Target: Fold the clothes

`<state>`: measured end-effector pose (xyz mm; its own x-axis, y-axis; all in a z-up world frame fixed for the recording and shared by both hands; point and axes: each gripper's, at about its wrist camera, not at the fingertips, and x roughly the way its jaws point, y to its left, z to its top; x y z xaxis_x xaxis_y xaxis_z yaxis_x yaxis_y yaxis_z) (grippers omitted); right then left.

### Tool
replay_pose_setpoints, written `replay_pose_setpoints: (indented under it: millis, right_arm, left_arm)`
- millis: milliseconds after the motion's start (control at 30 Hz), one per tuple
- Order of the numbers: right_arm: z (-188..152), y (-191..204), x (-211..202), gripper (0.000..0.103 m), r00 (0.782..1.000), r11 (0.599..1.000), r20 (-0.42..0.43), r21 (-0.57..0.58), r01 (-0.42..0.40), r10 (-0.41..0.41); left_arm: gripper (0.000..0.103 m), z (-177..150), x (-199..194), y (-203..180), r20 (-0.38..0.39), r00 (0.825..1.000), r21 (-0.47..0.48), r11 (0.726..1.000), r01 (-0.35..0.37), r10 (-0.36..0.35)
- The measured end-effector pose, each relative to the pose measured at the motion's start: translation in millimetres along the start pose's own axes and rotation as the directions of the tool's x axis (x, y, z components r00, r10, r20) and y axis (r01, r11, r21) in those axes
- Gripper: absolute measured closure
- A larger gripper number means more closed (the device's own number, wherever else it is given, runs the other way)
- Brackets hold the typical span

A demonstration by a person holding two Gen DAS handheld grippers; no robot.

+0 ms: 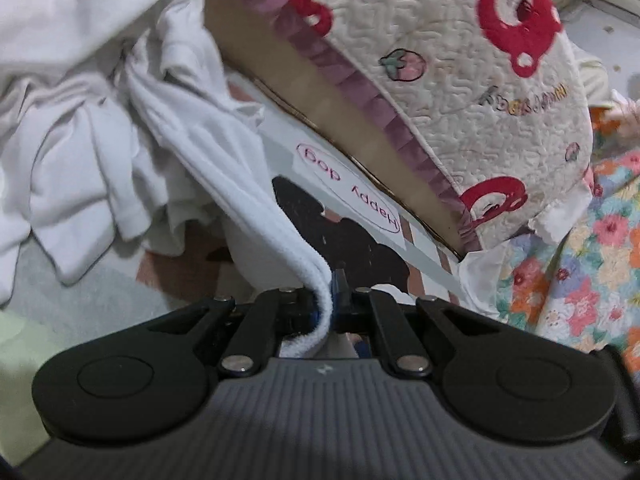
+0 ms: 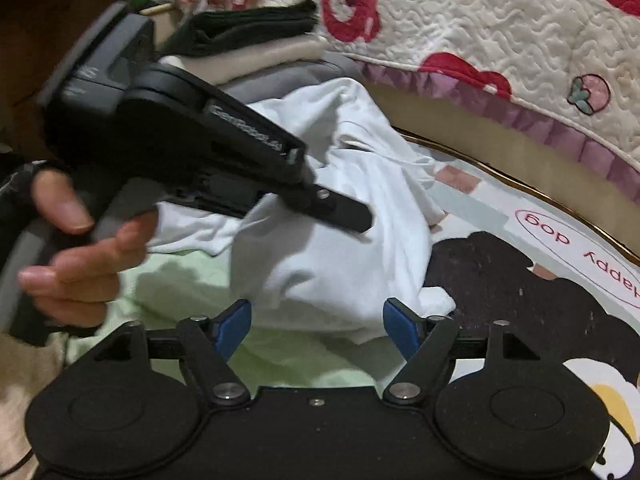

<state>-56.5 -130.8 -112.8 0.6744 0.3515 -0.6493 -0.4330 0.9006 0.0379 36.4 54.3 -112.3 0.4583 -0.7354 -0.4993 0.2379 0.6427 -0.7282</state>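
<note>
Left wrist view alone shows the grip itself: the left gripper (image 1: pixel 334 300) has its jaws closed tight on a ribbed white hem of the white garment (image 1: pixel 100 128), the band running down between the fingers and out below them. From that pinch the cloth climbs away up and to the left of the jaws, where the rest of it hangs in loose, crumpled folds. Ahead of the jaws lies a printed mat (image 1: pixel 352 196) with a dark dog shape and an oval label reading "Happy dog", and beyond it to the right a quilted cream blanket (image 1: pixel 460 80) with red bear figures and a purple frill. Right wrist view gives what the first cannot: the left gripper (image 2: pixel 360 222) from the side, angled downward with its black fingers pressed into the white garment (image 2: pixel 352 240), and the person's hand (image 2: pixel 76 256) wrapped round its handle at the left, fingers partly curled. The right gripper (image 2: pixel 316 324) has its jaws spread wide, the blue pads (image 2: pixel 234 324) holding nothing; the heap of white cloth sits just ahead of and between them, on a pale green sheet (image 2: pixel 180 280). Far ahead and left of the jaws a stack of folded clothes (image 2: pixel 256 36), dark over beige, rests near the blanket.
</note>
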Motion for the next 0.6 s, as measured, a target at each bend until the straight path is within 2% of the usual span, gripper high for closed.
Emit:
replay_pose_setpoints:
  millis: [67,167,200,233,267,333,433,567,600]
  right_arm:
    - [4,2,8,0.025,0.998,0.998,0.025,-0.026,0.060,-0.060]
    - [10,6,19,0.026,0.987,0.987,0.065,-0.061,0.152,-0.148]
    - [11,8,23,0.034,0.982,0.980,0.069,-0.086,0.182,-0.177]
    - [13,9,26,0.054,0.981,0.975,0.055,-0.114,0.191,-0.186]
    - [14,4,23,0.097,0.981,0.975,0.050,-0.106,0.194,-0.190]
    - [17,-9,9,0.095,0.977,0.977,0.061,-0.048,0.209,-0.206]
    - [19,-32,-11,0.096,0.968,0.971,0.070,0.042,0.237,-0.239]
    - [9,-74,-30,0.096,0.945,0.935,0.051,0.169,0.311,-0.323]
    - [7,-85,-34,0.096,0.938,0.923,0.044,0.200,0.329,-0.343]
  left_arm:
    - [0.099,3,-1,4,0.009,1.000,-0.006,1.000,-0.003,0.003]
    - [0.099,0,-4,-7,0.033,0.999,0.063,0.997,0.032,-0.034]
    - [0.099,-1,-6,-14,0.036,0.997,0.100,0.993,0.058,-0.062]
    - [0.099,-1,-7,-21,0.036,0.996,0.134,0.988,0.080,-0.085]
    - [0.099,-3,-10,-28,0.035,0.994,0.162,0.982,0.093,-0.100]
    - [0.098,-6,-14,-41,0.036,0.992,0.224,0.968,0.111,-0.122]
    - [0.096,-15,-13,-54,0.045,0.992,0.315,0.944,0.099,-0.119]
    - [0.096,-23,-11,-70,0.035,0.990,0.372,0.922,0.111,-0.133]
    - [0.090,-24,-11,-72,0.039,0.991,0.383,0.918,0.103,-0.127]
